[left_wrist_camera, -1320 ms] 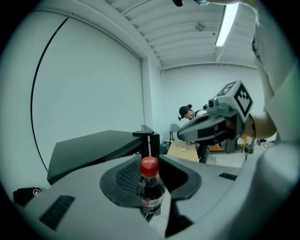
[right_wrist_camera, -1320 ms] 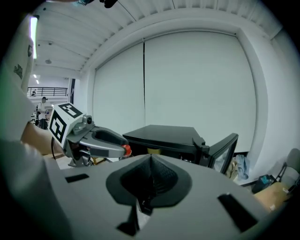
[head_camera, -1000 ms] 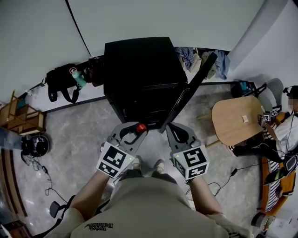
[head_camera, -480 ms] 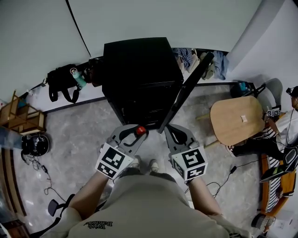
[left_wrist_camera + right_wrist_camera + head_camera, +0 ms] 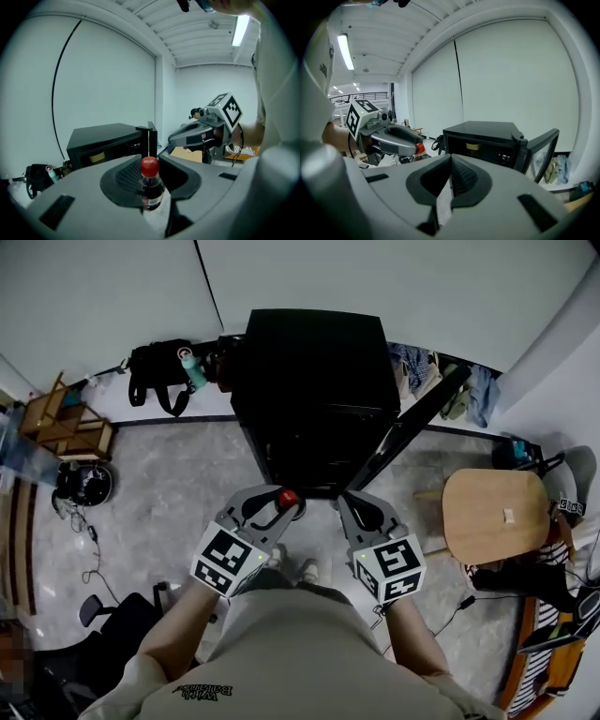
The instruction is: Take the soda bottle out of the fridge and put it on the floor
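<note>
Before fridge (image 5: 314, 381), angled down | left gripper (image 5: 266, 511) clamped on soda bottle (image 5: 150, 183) | right gripper (image 5: 353, 506) jaws together

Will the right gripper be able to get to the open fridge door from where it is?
Probably yes. The fridge door hangs open just ahead of the right gripper, with nothing that I can see between them, and its jaws are together and empty.

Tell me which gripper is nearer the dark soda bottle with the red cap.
Left. The left gripper grips the red-capped dark soda bottle below its cap; the right gripper, jaws together and empty, sits beside it on the right, not touching it.
</note>
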